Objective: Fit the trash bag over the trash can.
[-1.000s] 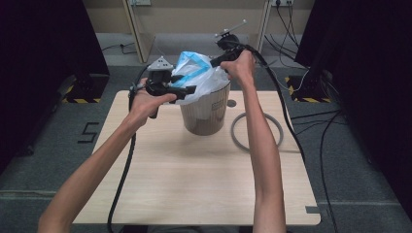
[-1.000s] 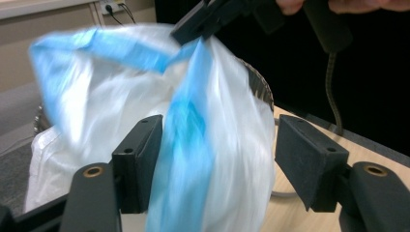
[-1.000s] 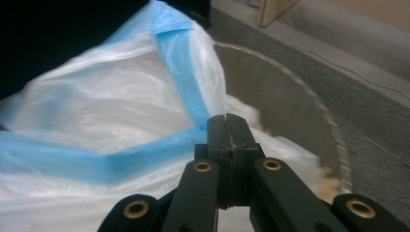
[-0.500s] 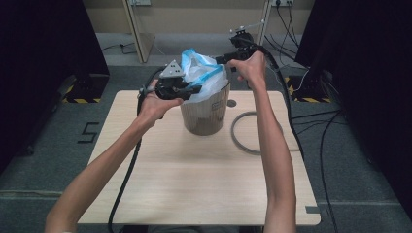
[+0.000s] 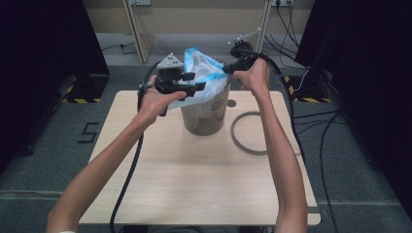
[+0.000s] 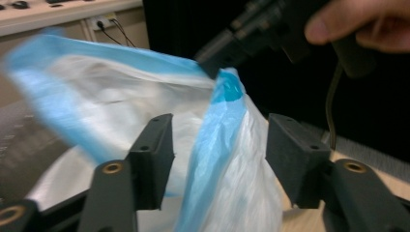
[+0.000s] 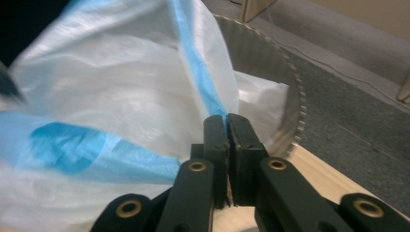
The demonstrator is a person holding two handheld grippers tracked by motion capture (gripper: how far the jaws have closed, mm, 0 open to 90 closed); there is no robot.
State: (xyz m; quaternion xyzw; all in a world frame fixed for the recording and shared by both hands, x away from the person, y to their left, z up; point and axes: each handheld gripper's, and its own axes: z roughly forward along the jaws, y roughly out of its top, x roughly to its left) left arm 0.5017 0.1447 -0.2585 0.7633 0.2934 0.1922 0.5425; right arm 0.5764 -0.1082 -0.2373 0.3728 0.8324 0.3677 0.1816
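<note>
A grey cylindrical bin (image 5: 203,111) stands at the back middle of the wooden table (image 5: 194,189). A white plastic bag with a blue rim (image 5: 204,73) rises out of it. My right gripper (image 7: 227,126) is shut on the bag's blue rim (image 7: 205,87) at the bin's right side; in the high view the right gripper (image 5: 228,69) sits above the bin's edge. My left gripper (image 6: 217,145) is open, its jaws on either side of a fold of the bag (image 6: 217,159); in the high view the left gripper (image 5: 197,90) is at the bin's left rim.
A grey ring (image 5: 248,133) lies flat on the table right of the bin. Cables (image 5: 127,179) trail from both grippers across and off the table. A small round mark (image 5: 231,103) shows behind the ring. Dark panels stand on both sides of the floor.
Both hands have shifted a little to the right and back along the bin's rim. The bag's blue rim has been pulled up higher and stretched between them.
</note>
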